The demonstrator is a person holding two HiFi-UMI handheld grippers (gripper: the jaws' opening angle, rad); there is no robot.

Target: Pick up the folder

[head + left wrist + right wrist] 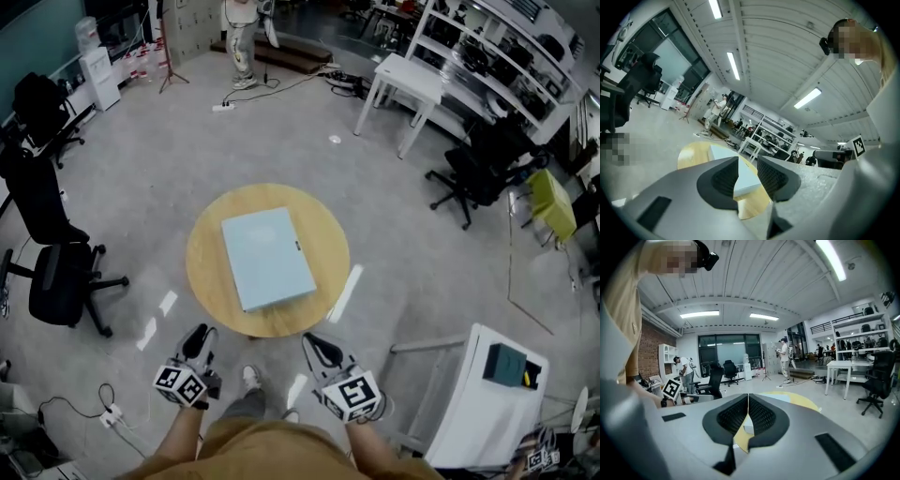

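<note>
Folder (267,258), pale blue, lies flat and closed on the middle of the round wooden table (208,281), untouched. My left gripper (198,339) hangs short of the table's near edge, jaws slightly apart with nothing between them. My right gripper (319,347), beside it, has its jaws pressed together, empty. Each carries a cube (179,383) with black-and-white square markers.

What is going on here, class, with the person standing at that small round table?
A person stands at a round wooden table with a two-jaw gripper in each hand. A light blue folder lies flat on the tabletop, and nothing touches it. The left gripper has its jaws a little apart with nothing between them. The right gripper has its jaws closed together and empty. Both point toward the table's near edge, short of the folder, so the pickup has not begun.
</note>
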